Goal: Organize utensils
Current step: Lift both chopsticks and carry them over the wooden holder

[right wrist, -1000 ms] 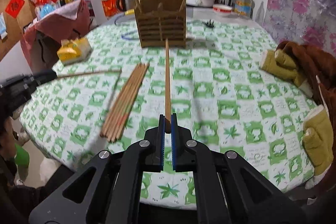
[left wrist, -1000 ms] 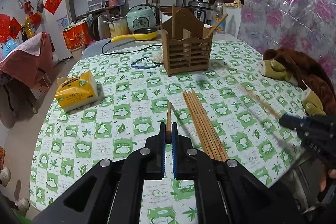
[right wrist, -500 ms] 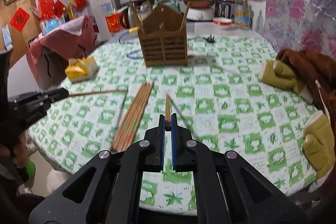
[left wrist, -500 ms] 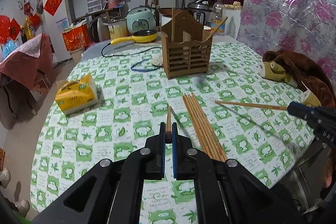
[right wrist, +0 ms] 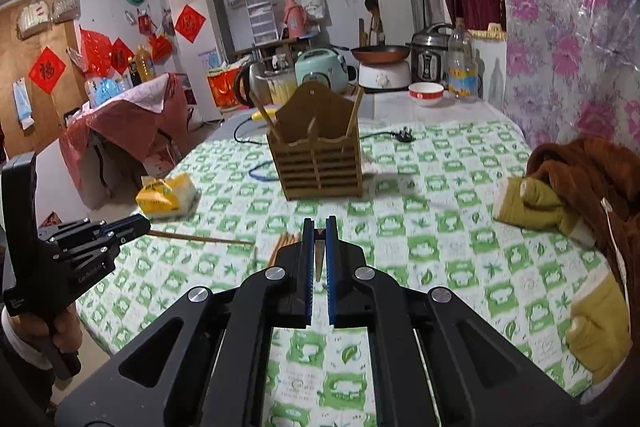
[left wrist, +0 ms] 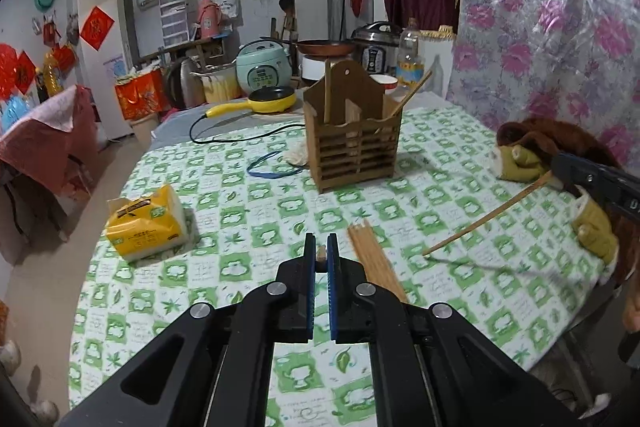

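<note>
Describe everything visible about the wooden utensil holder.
The holder is brown wood with slatted front and sides, a scalloped front rim, a tall peaked back with a hanging hole and a centre divider making two compartments. It stands upright on the checked tablecloth. One chopstick leans in the right compartment, another in the left. No gripper touches it.

Black tongs [left wrist: 320, 254]; blue ribbed pads [left wrist: 331, 267]; silver screws; bare-skinned hand [right wrist: 60, 331].
</note>
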`<state>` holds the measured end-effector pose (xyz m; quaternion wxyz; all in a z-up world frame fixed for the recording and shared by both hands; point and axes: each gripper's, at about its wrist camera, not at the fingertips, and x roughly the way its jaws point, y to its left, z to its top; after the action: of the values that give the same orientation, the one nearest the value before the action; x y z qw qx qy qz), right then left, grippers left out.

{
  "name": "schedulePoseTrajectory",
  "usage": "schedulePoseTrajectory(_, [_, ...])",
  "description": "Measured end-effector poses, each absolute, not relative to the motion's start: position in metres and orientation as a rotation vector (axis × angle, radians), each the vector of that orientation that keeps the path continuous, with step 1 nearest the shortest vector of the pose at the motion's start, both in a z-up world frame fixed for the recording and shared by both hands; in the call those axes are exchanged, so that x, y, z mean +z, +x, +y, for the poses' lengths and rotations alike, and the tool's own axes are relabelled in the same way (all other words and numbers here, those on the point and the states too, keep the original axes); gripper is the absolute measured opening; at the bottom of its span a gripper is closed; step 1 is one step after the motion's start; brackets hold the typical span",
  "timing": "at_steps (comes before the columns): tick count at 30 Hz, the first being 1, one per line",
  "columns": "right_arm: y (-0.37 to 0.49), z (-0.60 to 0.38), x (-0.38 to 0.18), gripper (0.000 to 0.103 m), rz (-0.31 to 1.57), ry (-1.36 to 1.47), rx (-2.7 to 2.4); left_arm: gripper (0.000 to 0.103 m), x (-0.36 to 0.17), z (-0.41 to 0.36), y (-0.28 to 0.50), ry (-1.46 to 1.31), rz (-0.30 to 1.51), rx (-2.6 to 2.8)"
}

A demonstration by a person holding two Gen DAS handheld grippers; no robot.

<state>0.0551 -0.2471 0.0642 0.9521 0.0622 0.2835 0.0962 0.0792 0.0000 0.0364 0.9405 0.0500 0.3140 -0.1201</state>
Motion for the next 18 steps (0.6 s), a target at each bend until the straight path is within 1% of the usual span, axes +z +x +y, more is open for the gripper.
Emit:
schedulePoseTrajectory(8, [0.079, -0.249, 0.09, 0.006, 0.531, 0.141, 0.214, 0.006, 0.06, 0.001, 0.093, 0.086, 0.62, -0.276])
schedulePoseTrajectory(13, [0.1, -0.25, 0.132, 0.006, 0.431, 0.124, 0.202, 0.006, 0.101, -0.002, 0.108, 0.063, 0.564, -0.321])
schedulePoseTrajectory(18, [0.128, -0.25, 0.16, 0.006, 0.372, 0.11, 0.179, 0.006, 0.139, -0.013, 0.135, 0.061, 0.509, -0.329])
